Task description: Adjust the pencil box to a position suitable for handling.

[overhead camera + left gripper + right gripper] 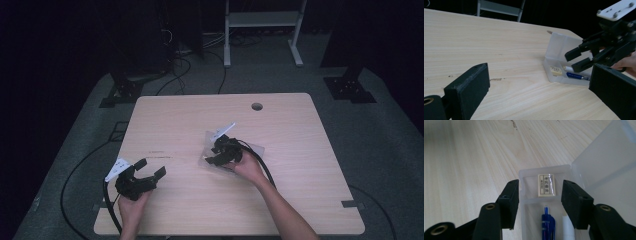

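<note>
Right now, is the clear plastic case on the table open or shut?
Open. The case's lid is swung back, leaving the eraser, blue pen and white stick exposed inside.

Clear pencil box [549, 202], lid open, on table

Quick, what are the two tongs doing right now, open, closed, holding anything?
Left tongs: open, holding nothing.
Right tongs: open over the clear box, gripping nothing.

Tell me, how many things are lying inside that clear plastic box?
3. An eraser lies in the small end compartment of the box; a blue pen and a white stick lie side by side in the long one. The hand-held gripper may hide more.
</note>
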A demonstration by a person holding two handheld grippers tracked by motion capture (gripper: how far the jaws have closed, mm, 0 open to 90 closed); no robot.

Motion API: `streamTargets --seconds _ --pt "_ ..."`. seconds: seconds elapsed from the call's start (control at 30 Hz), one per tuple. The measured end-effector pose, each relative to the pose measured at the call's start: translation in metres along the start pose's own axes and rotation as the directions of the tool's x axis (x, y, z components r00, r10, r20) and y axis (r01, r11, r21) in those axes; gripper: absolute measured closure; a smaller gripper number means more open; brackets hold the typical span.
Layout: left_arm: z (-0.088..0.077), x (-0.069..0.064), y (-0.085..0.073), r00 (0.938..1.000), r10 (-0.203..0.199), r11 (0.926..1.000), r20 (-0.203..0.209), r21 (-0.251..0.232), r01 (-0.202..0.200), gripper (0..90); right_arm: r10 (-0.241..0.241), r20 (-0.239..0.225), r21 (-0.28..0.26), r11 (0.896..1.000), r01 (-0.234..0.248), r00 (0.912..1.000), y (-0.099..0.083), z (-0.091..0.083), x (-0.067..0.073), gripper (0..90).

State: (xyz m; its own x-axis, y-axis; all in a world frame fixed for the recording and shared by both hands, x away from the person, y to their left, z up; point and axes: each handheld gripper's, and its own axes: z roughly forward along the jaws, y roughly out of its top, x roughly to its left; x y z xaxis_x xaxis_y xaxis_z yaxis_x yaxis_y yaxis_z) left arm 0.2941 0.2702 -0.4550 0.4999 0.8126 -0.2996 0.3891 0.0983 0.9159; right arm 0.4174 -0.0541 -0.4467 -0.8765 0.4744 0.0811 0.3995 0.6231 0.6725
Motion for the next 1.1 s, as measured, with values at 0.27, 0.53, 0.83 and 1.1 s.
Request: streamTargets --seconds 0.27,0.53,0.83,1.1 --pt "0.002 0.0 0.0 1.0 0.009 0.9999 0.001 0.007 -0.009 2.1 0.001 0.013 -0.044 0.999 0.0 0.9999 -0.013 -0.031 -0.004 42.0" --pt "0.0 0.001 0.0 1.0 0.0 1.0 -0.007 -0.003 0.0 2.1 0.012 0.02 -0.065 0.998 -0.011 0.9997 -0.023 -0.053 -0.008 39.0" --pt "0.002 0.0 0.0 0.9999 0.012 0.9999 -0.005 0.006 -0.012 2.1 0.012 0.019 -0.074 0.997 -0.01 0.9997 -0.03 -0.071 -0.01 37.4" --pt "0.002 -0.001 0.0 0.9997 0.024 0.9997 -0.005 0.006 -0.024 2.1 0.021 0.033 -0.08 0.997 -0.019 0.9992 -0.045 -0.089 -0.011 36.6"
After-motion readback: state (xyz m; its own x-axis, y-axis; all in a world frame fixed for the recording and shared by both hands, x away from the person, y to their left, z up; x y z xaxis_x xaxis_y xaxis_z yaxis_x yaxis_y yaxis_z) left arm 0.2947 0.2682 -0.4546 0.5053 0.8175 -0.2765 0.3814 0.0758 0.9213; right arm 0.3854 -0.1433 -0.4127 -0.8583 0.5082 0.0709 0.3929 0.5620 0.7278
